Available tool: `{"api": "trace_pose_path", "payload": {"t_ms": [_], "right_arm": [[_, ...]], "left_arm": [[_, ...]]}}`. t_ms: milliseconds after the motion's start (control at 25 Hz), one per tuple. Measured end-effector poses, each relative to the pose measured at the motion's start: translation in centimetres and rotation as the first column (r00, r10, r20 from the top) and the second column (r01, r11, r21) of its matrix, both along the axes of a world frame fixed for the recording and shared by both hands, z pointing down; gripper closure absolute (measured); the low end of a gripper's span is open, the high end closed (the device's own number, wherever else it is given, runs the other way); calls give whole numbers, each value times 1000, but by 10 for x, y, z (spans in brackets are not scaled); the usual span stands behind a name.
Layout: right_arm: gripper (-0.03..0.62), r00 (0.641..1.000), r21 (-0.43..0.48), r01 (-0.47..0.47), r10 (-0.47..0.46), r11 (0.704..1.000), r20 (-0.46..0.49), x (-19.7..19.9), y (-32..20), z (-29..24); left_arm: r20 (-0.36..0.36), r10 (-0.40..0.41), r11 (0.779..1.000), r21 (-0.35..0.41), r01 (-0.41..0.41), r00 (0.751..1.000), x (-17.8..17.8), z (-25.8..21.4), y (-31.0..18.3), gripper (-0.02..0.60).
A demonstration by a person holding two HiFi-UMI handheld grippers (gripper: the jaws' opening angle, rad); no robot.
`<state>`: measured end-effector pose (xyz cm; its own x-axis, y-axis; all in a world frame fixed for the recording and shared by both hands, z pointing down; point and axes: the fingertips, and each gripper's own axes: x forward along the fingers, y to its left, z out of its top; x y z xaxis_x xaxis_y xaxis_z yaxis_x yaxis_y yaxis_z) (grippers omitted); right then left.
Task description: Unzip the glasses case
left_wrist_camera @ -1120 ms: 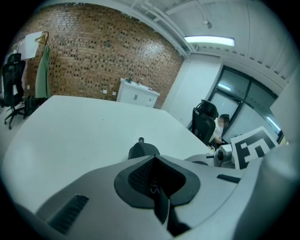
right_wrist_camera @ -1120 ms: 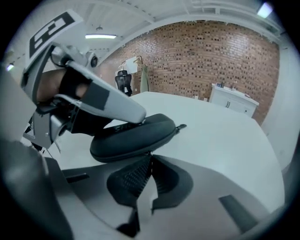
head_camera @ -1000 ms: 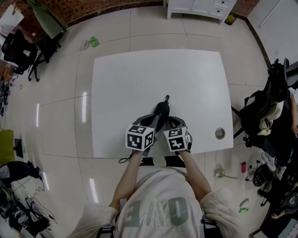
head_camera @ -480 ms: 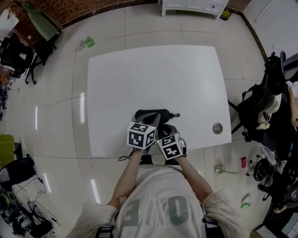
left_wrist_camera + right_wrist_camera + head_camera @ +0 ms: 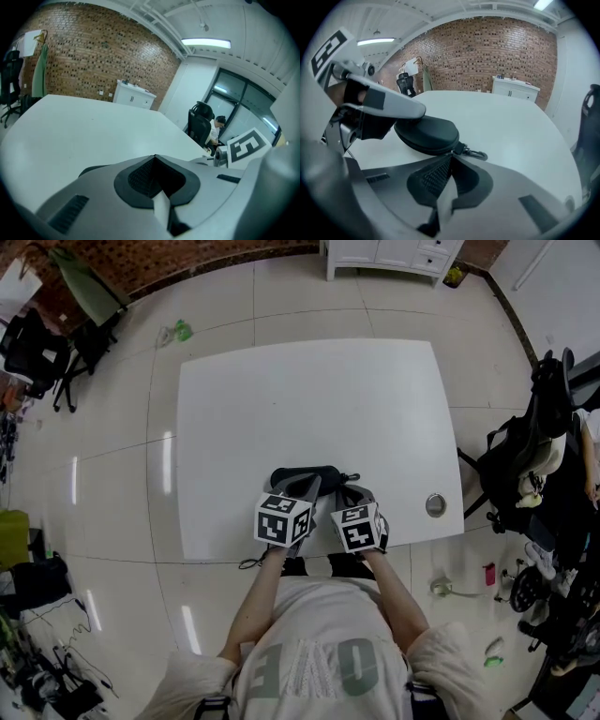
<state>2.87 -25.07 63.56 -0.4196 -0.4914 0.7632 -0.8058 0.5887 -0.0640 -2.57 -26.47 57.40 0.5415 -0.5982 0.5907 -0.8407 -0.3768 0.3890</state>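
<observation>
Jaws of the left gripper point(image 5: 154, 158) are pressing together on nothing, lying across the top of the black glasses case point(image 5: 426, 133) near the white table's point(image 5: 309, 399) front edge. Right gripper point(image 5: 451, 157) is pinching fully closed, tips meeting the case's clip point(image 5: 474, 153) end.

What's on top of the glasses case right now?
The left claw lies over one end of the glasses case, covering the lid there. The rest of the lid is bare. The shut right claw hides the case's tip beside the clip.
</observation>
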Motion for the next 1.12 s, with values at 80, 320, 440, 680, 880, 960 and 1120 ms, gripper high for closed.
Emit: {"api": "trace_pose_path", "payload": {"t_ms": [80,320,440,680,880,960,1120], "right_arm": [[594,998,-21,66,-66,998,8,-13,18,-2],[592,964,-27,265,-265,964,19,-35,58,-2],[593,958,-11,287,-287,958,-25,-28,49,-4],[592,937,22,341,-338,940,-85,-25,16,-8],[592,897,22,433,-429,901,-109,-25,6,-9],[592,840,24,528,-518,849,-158,-25,6,-10],[592,689,-5,702,-680,712,-252,-30,2,-9]], "left_arm": [[-19,-10,1000,17,10,1000,1,-11,-2,578],[78,44,997,-65,-39,996,4,11,13,578],[87,45,996,-81,-38,995,5,14,14,578],[53,24,995,-95,-19,998,4,13,11,578],[-17,-24,994,-107,22,1000,3,10,7,578],[-26,-24,993,-115,21,999,4,11,7,578],[-55,-21,989,-145,12,998,3,12,6,578]]}}
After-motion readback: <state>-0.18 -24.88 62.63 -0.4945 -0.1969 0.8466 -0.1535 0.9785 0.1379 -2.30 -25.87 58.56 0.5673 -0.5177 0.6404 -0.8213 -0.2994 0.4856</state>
